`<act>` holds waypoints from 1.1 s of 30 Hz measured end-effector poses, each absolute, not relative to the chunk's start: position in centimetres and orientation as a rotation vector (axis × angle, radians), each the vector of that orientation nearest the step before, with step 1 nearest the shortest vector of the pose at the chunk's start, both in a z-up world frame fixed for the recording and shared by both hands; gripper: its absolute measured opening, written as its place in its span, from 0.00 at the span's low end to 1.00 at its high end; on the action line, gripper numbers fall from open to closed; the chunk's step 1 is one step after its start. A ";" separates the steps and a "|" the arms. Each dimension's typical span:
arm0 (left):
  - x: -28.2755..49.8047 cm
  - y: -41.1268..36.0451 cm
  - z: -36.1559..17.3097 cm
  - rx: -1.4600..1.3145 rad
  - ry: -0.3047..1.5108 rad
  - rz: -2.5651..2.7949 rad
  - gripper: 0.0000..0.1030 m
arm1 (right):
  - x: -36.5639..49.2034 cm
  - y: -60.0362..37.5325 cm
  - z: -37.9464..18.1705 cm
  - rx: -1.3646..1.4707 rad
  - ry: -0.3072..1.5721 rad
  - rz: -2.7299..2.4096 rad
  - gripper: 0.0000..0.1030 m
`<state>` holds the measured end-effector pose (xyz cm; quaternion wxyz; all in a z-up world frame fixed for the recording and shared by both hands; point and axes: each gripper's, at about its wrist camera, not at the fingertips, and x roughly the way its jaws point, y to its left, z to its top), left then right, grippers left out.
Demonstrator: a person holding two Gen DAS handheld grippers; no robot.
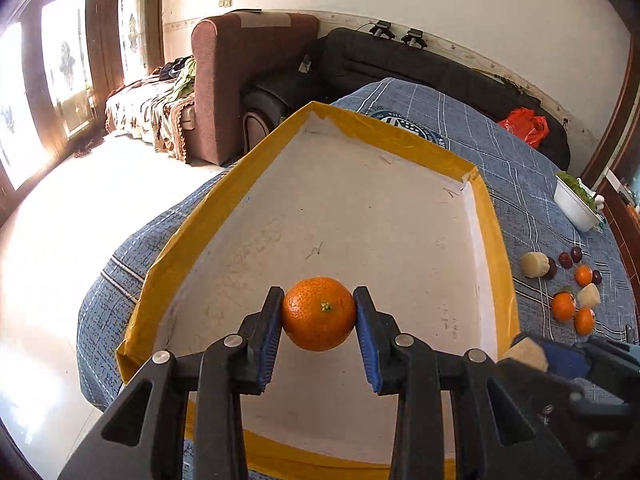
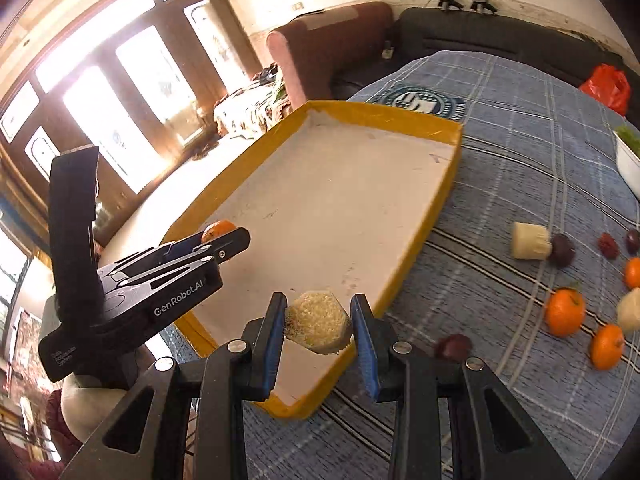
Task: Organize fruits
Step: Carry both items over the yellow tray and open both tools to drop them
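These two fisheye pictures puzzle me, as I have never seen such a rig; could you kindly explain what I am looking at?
A person holds one pair of hand-held tongs in each hand, and a camera on each looks forward along its two fingers. The left picture shows the left tongs shut on a tangerine over a yellow-rimmed tray. The right picture shows the right tongs shut on a pale peeled chunk, at the tray's near corner, with the left tongs at its left. The tray lies on a blue checked cloth. Beside it lie more tangerines, pale chunks and small dark red fruits.
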<state>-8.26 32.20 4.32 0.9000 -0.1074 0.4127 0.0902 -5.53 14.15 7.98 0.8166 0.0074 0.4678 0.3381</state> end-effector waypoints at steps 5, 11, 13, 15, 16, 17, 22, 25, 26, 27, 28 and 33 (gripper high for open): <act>-8.4 33.8 4.0 -0.267 0.851 0.176 0.33 | -5.5 18.6 5.4 -0.075 1.037 0.745 0.36; -9.7 35.6 4.3 -0.341 0.828 0.165 0.40 | -5.6 20.1 4.4 -0.143 1.029 0.718 0.37; -10.2 36.2 5.0 -0.371 0.803 0.163 0.46 | -5.5 20.1 5.0 -0.143 1.023 0.715 0.40; -10.9 36.6 5.7 -0.393 0.777 0.171 0.52 | -5.7 19.8 5.3 -0.121 1.018 0.724 0.47; -11.2 36.6 6.2 -0.399 0.766 0.176 0.56 | -6.1 19.6 5.9 -0.113 1.012 0.725 0.51; -11.5 36.6 6.6 -0.404 0.754 0.178 0.58 | -6.2 19.1 6.3 -0.101 1.000 0.724 0.52; -12.5 35.7 8.5 -0.405 0.714 0.168 0.62 | -6.8 15.7 9.1 -0.024 0.928 0.679 0.52; -13.1 33.7 9.9 -0.365 0.688 0.144 0.67 | -7.0 11.5 11.2 0.050 0.865 0.625 0.60; -13.2 33.0 10.2 -0.352 0.682 0.134 0.69 | -7.0 9.3 11.9 0.078 0.838 0.588 0.65; -13.1 32.3 10.5 -0.341 0.679 0.121 0.69 | -6.9 7.8 12.4 0.097 0.820 0.559 0.66; -13.1 31.5 10.7 -0.330 0.676 0.106 0.69 | -6.6 6.1 12.7 0.116 0.805 0.526 0.68; -12.6 27.0 10.9 -0.272 0.688 0.008 0.70 | -6.2 -2.9 11.9 0.201 0.814 0.352 0.68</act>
